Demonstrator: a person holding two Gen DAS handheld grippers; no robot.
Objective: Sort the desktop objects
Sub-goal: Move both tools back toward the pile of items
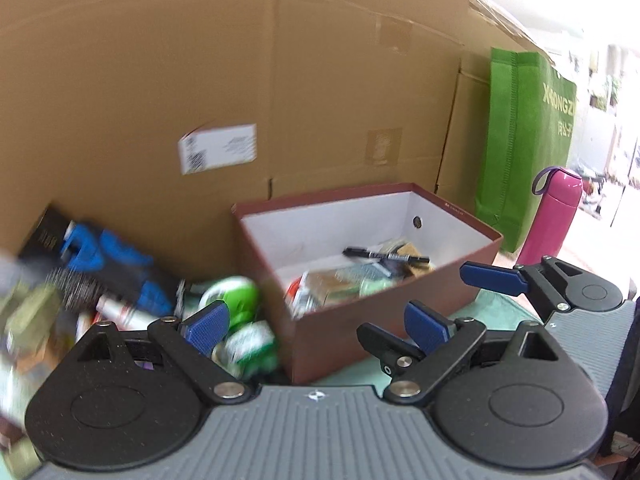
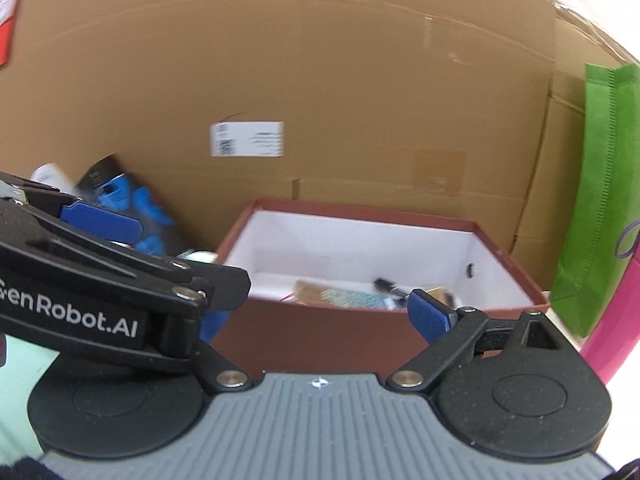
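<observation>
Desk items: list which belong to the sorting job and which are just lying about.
Job:
red box
black marker in it
green tape rolls
blue-and-black pack

Lying about:
pink bottle
green bag
cardboard wall

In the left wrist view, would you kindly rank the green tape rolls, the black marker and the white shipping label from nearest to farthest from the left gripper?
From the left gripper:
1. Green tape rolls, by its left finger.
2. Black marker, inside the brown box.
3. White shipping label, on the cardboard wall behind.
</observation>
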